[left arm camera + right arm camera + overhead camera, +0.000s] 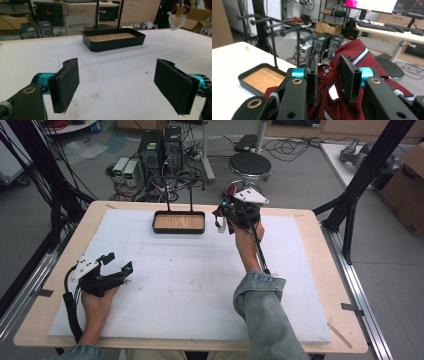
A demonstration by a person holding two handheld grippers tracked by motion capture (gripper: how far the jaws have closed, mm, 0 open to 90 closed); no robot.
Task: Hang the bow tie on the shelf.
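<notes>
Just right of the tray (178, 222), your extended right arm is holding its gripper (231, 215) clamped on red striped cloth (352, 72); your left gripper (116, 263) is resting agape, empty.

I see the tray (178, 222) on the white mat (190, 280) at the far middle of the table (320, 270). My right gripper (231, 213) is just right of it, and my left gripper (120, 262) is near the left edge.
</notes>
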